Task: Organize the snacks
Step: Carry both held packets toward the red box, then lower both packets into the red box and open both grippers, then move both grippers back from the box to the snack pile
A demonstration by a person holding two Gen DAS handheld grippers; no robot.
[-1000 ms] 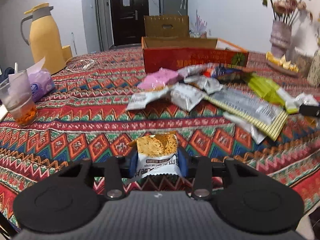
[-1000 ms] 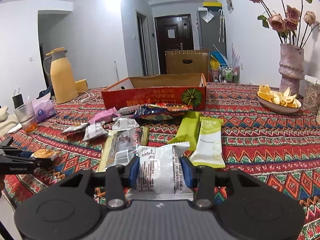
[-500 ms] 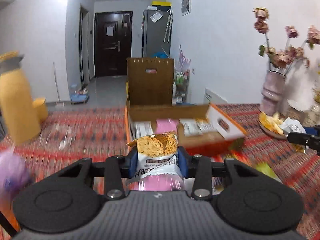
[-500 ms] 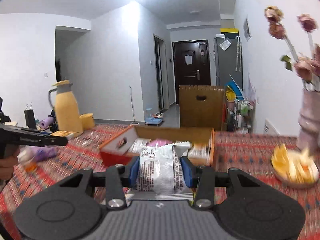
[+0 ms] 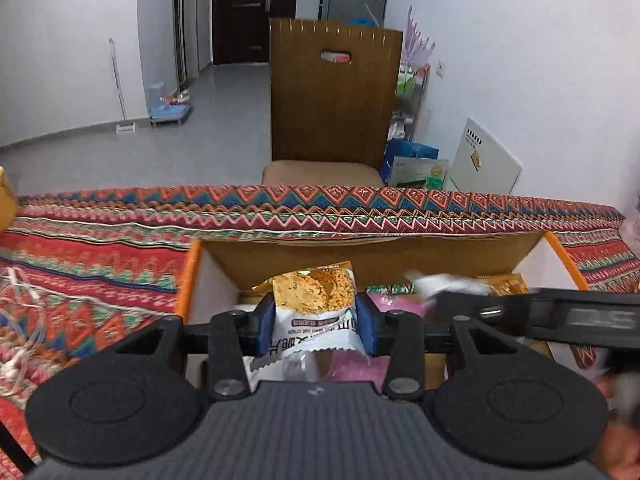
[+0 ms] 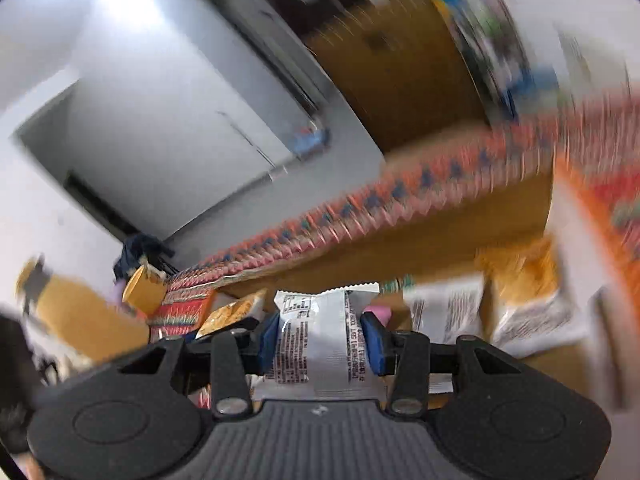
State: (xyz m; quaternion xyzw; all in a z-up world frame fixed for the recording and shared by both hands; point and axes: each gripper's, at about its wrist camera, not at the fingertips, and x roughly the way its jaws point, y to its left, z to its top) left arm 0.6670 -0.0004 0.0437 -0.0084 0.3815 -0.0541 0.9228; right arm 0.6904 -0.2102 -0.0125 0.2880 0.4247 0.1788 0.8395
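Observation:
My left gripper is shut on an orange-and-white cracker packet and holds it over the left part of the open cardboard box. My right gripper is shut on a silver-white snack packet, tilted over the same box. The right gripper also shows in the left wrist view, reaching in from the right with its packet tip. Pink and other packets lie inside the box.
The box stands near the far edge of the patterned tablecloth. A brown chair stands behind the table. White cables lie at the left. A yellow jug is at the left in the blurred right wrist view.
Both grippers have moved from the snack pile up and forward to above the box, each still holding its packet. The right gripper has rolled sideways and is moving fast.

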